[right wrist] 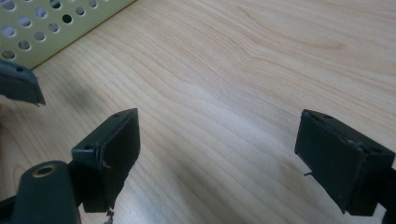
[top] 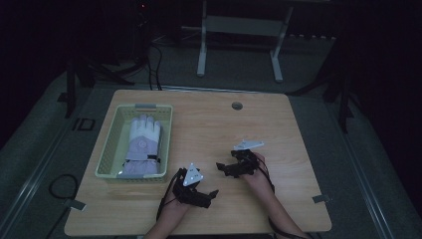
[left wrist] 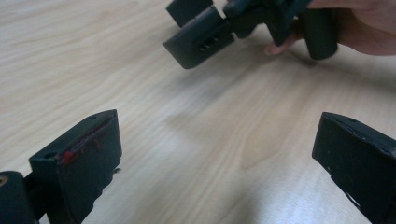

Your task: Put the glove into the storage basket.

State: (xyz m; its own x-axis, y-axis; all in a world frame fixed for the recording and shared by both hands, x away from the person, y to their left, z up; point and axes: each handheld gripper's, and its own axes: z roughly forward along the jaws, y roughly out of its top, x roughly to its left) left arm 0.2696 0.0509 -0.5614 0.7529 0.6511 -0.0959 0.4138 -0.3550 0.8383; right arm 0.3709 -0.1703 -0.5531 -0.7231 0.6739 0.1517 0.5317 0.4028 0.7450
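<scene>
- Both grippers are spread wide and grasp nothing; bare wood shows between each pair of jaws.
- In its own view the left gripper (left wrist: pixel 217 163) has its two black jaws far apart near the bottom corners, with plain tabletop between them and a red smear on the inner edge of one jaw.
- From the high view the left gripper (top: pixel 206 195) sits near the front edge of the table (top: pixel 209 119), just off the near right corner of the basket (top: pixel 115 119), with a grey three-cornered plate on top and the person's left hand (top: pixel 174 206) behind it.
- In its own view the right gripper (right wrist: pixel 217 154) also stands released, jaws well apart above the wood; whether their tips touch the surface cannot be told.
- From the high view the right gripper (top: pixel 224 167) lies farther from the basket than the left one, jaws pointing toward the basket, with the right hand (top: pixel 256 174) holding it from behind.
- The two grippers are near each other but apart; the left gripper view shows the right gripper (left wrist: pixel 196 35) a little way ahead, low over the wood, with a fingertip (left wrist: pixel 280 47) of the right hand touching the table.
- The basket is pale green with perforated walls, and it stands on the left part of the table; a stretch of its wall (right wrist: pixel 51 23) shows in the right gripper view's upper corner.
- Inside the basket lies one glove (top: pixel 143 144), white and pale lilac, flat, its fingers pointing toward the basket's far end and its cuff at the near end.
</scene>
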